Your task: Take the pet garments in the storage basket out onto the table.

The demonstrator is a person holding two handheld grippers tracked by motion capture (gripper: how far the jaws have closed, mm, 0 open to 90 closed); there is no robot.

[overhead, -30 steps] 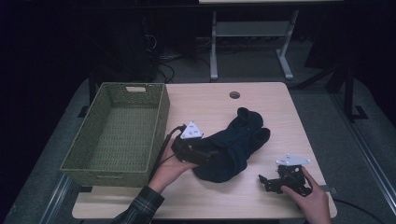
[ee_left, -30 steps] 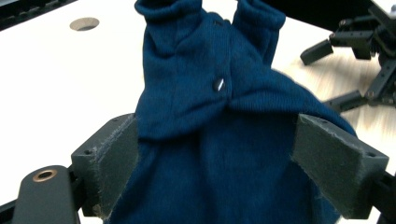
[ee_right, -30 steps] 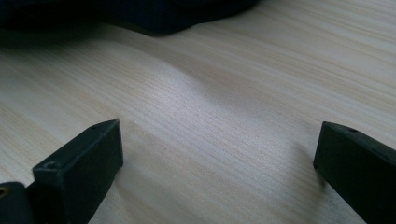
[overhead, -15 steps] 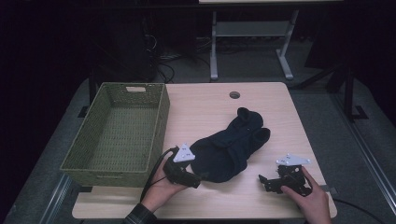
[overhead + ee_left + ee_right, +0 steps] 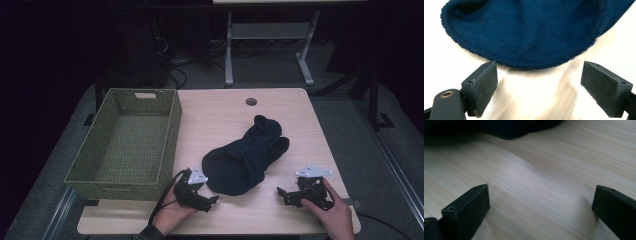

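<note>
2 grippers wait with jaws apart: the left gripper [image 5: 196, 192] just short of the navy garment's [image 5: 245, 157] hem mid-table, the right gripper [image 5: 305, 192] over bare wood. A shallow pinch could snag only the hem, letting the cloth slip.

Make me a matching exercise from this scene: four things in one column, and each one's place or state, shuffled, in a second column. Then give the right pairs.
Things:
1. woven basket
2. dark blue fleece garment
3. left tool
4. right tool

Places or states:
A. open, at the table's near right corner, apart from the cloth
B. lies crumpled mid-table
C. stands at the table's left side, nothing inside
D. open, right at the cloth's hemmed edge, gripping nothing

Pairs: 1-C, 2-B, 3-D, 4-A
</note>
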